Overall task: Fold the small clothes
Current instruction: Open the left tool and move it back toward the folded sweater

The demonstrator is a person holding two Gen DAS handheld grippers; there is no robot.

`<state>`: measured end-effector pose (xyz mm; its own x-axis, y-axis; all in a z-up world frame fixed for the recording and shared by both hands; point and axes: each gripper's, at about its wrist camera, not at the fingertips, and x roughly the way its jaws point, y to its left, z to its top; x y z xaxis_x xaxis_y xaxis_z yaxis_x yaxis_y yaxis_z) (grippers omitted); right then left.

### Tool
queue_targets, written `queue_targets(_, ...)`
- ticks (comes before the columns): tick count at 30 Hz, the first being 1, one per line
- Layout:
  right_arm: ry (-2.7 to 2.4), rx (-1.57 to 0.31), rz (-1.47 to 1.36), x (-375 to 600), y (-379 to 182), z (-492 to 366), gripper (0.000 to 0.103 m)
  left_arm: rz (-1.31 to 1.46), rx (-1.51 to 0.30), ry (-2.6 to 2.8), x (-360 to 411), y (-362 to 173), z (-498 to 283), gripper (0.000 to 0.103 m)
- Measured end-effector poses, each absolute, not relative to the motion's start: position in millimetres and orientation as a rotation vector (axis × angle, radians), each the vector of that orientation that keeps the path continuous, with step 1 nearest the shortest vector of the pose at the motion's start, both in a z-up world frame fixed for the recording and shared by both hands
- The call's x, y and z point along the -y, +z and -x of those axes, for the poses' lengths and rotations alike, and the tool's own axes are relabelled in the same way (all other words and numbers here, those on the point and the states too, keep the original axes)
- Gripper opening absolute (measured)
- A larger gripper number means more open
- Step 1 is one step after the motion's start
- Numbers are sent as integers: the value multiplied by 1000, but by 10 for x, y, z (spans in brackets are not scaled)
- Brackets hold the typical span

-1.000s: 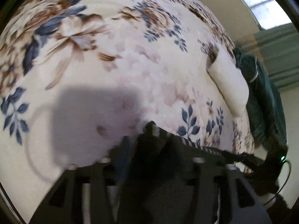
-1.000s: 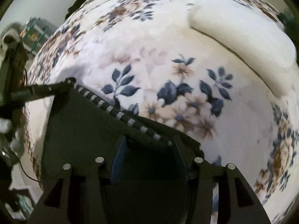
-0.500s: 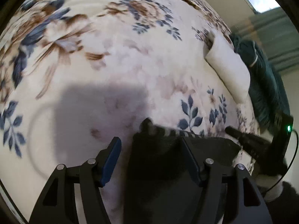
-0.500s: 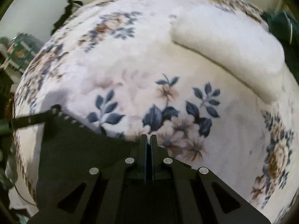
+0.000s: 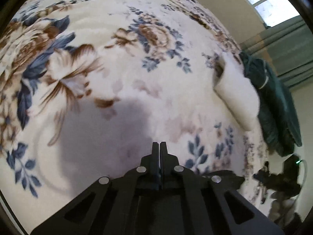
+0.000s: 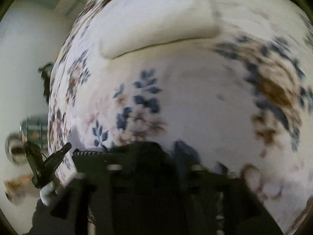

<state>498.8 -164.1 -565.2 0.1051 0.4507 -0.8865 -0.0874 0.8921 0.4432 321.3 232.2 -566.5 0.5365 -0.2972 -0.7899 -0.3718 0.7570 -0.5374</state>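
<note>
Bed: floral blanket, cream with blue and brown flowers, fills both views.
Left gripper: jaws closed tight, tips together, nothing visible between them; it points down over a shadowed bare patch of blanket.
Right gripper: badly blurred; jaws opening. Dark cloth sits in front of and between them, but I cannot tell whether the pads touch it.
Garment: small dark piece with a striped ribbed edge, lying on the blanket at the near edge of the bed. In the right view it runs from the striped hem at left to under the right gripper. In the left view only a dark sliver shows, low and right of the closed tips, apart from them.
Pillow: cream, plain, on the blanket toward the far side; in the right view it lies across the top.
Green cloth: dark teal bundle just beyond the pillow, at the bed's edge.
Window: top right of the left view, curtain below it.
</note>
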Motion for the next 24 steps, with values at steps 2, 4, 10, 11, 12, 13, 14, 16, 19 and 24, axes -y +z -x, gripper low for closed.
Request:
queue_targets(2, 414, -1441, -354, 1761, -5708, -4902, 52, 716, -1079, 69, -2321, -5652, -3212, 2)
queue_targets(4, 440, -1475, -339, 1706, -5803, -4840, 52, 660, -1151, 123, -2299, -5683, -3154, 17)
queue_targets(10, 463, -1516, -293, 1363, -6123, -4756, 9, 684, -1213, 184, -2357, -5899, -2694, 42)
queue_targets(11, 444, -1512, -282, 1318, -6150, -4745, 7, 711, -1216, 186, -2377, -5927, -2624, 42)
queue_targets(12, 425, -1493, -262, 1277, -6130, -4737, 6, 747, -1212, 180, -2398, -5951, -2556, 42)
queue_targets(13, 411, -1472, -252, 1255, -6088, -4736, 6, 772, -1208, 178, -2414, -5963, -2495, 42)
queue_targets(14, 383, -1435, -247, 1253, -6001, -4731, 6, 783, -1203, 173, -2419, -5958, -2463, 42)
queue_targets(16, 336, -1371, -241, 1282, -5830, -4729, 5, 794, -1195, 148, -2409, -5934, -2435, 43)
queue_targets(19, 260, -1367, -192, 1270, -5875, -4796, 5, 767, -1199, 128, -2369, -5908, -2446, 43)
queue_targets(24, 276, -1566, -365, 1464, -6109, -4825, 29, 648, -1237, 128, -2258, -5861, -2315, 43)
